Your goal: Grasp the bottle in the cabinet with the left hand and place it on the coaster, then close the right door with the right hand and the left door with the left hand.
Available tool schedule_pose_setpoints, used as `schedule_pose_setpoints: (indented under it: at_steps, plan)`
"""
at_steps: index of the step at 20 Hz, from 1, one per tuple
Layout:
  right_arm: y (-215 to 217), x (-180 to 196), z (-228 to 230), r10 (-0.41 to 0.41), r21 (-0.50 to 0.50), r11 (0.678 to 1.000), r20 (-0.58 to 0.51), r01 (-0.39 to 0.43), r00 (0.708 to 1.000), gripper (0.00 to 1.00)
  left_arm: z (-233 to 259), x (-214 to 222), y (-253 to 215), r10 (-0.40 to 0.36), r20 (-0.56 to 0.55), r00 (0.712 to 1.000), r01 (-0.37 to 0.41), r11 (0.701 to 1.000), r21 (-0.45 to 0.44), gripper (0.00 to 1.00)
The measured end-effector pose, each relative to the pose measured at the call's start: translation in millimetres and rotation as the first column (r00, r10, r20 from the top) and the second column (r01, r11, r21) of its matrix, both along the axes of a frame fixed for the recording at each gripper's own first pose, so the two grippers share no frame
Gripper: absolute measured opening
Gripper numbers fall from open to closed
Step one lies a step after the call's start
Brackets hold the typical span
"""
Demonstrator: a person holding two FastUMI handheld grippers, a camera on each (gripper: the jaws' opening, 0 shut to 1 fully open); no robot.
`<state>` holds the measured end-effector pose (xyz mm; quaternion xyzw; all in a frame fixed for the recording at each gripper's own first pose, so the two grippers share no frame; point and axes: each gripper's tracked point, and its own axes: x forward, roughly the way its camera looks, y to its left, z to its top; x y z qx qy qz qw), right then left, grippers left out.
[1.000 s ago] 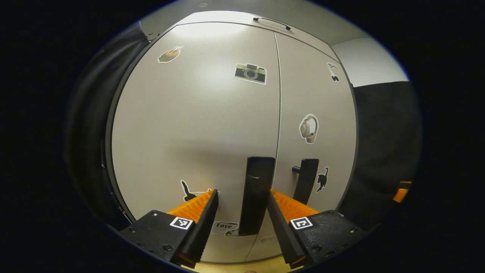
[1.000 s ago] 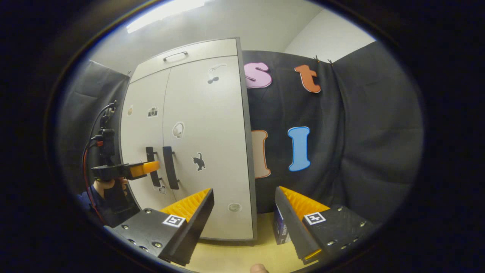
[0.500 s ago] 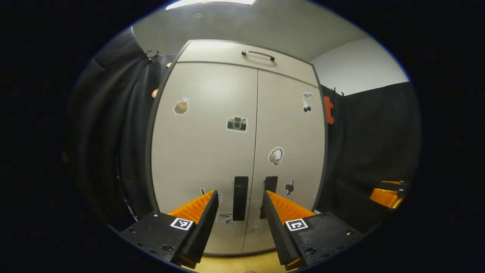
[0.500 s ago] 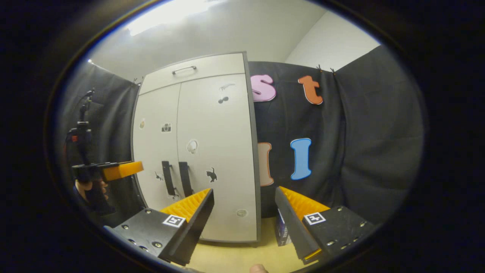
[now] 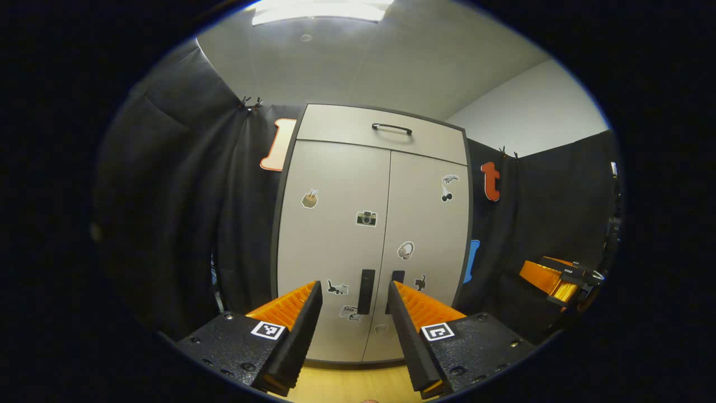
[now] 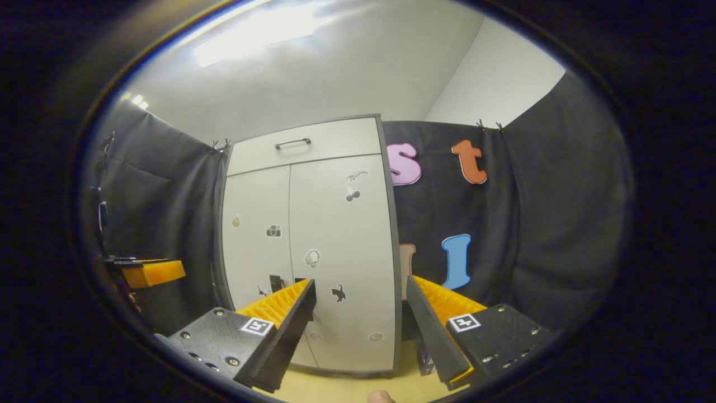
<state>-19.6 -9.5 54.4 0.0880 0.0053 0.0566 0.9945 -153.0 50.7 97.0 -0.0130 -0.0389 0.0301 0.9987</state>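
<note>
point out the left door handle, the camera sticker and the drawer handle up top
black vertical left door handle [image 5: 366, 291], left gripper view, mid-bar
small camera sticker [image 5: 366, 218], left gripper view, its centre
thin dark drawer handle on the cabinet's top panel [image 5: 391, 128], left gripper view, middle of the bar

No legible text on anything.

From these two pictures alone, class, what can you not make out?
- Cabinet interior: hidden behind both shut doors, both views.
- Blue box: mostly behind the right gripper, right gripper view.
- Left gripper: cut off at the edge, right gripper view.
</note>
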Motion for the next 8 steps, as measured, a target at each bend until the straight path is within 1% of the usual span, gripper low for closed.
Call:
schedule_pose_setpoints:
  at_steps: [2,3,4,5,6,7,8]
  plan:
    - [0,-3,1,-0.005,-0.001,1.000,0.007,0.005,1.000,0.98,0,-3,-2,0.007,0.014,1.000,-0.008,1.000,0.024,0.73]
    - [1,-5,0,-0.007,-0.003,1.000,0.004,0.007,1.000,0.94,-2,-3,-4,0.002,0.007,1.000,-0.002,1.000,0.024,0.74]
    - [2,-8,-1,-0.006,-0.005,1.000,0.000,0.006,1.000,0.98,-5,-4,-7,-0.011,0.005,1.000,0.011,1.000,0.022,0.74]
    - [2,-10,-2,-0.007,-0.007,1.000,-0.004,0.007,1.000,0.94,-7,-5,-10,-0.024,0.000,1.000,0.024,1.000,0.017,0.74]
    - [2,-12,-4,-0.008,-0.012,1.000,-0.008,0.008,1.000,0.98,-8,-5,-14,-0.037,-0.003,0.999,0.037,0.999,0.013,0.74]
    - [1,-15,-5,-0.012,-0.020,1.000,-0.011,0.012,1.000,0.98,-11,-5,-18,-0.050,-0.009,0.999,0.050,0.999,0.010,0.73]
    - [-1,-17,-7,-0.018,-0.025,1.000,-0.014,0.017,1.000,0.94,-12,-3,-22,-0.063,-0.014,0.998,0.063,0.998,0.010,0.67]
